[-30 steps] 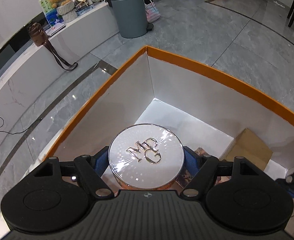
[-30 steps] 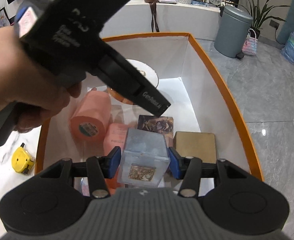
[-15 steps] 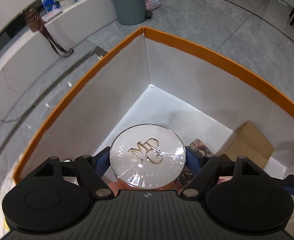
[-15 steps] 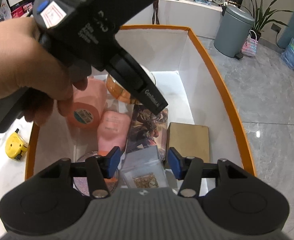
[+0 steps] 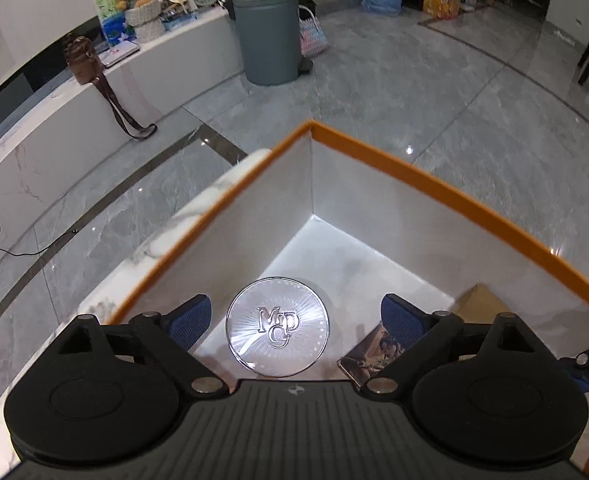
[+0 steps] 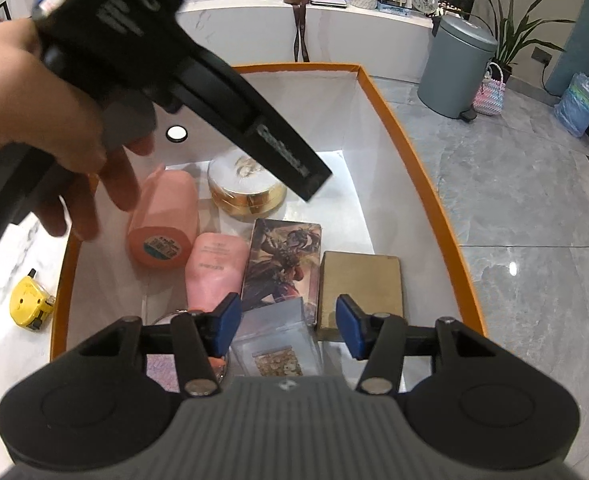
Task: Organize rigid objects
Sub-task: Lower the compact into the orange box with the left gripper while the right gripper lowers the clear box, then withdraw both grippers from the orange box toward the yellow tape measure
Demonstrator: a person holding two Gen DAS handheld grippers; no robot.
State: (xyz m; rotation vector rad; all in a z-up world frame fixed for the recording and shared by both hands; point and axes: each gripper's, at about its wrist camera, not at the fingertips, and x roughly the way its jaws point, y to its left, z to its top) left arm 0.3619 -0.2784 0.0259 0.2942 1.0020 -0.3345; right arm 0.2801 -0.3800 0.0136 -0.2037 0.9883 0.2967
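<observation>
Two grippers worked over one orange-rimmed box (image 6: 418, 152), and the crowding inside it looked like the main hazard. The left gripper (image 5: 294, 316) hung with its fingers spread wide, and the round tin (image 5: 277, 334) lay between them but untouched, resting on the box floor near the far corner beside the pink roll (image 6: 162, 224). The right gripper (image 6: 284, 326) had its pads apart, the clear case (image 6: 276, 344) standing between them; the left pad sat just beside the case and the right pad showed a gap, so it did not appear to be gripped. If that case had only been leaned on the picture card (image 6: 282, 260) and the pink bottle (image 6: 216, 268), it could have tipped over them once the gripper pulled away. A finger could also have caught the brown box (image 6: 360, 288) or the tin's rim on the way out and dragged it. The left hand (image 6: 34, 120) crossed low over the right gripper's view, so the two tools could have knocked together. Compared with a second before, the left jaws had just been opening: then they clamped the tin above the box, whereas now it lay released on the floor. The case had been pinched and carried high; now it sat low among the other things.
</observation>
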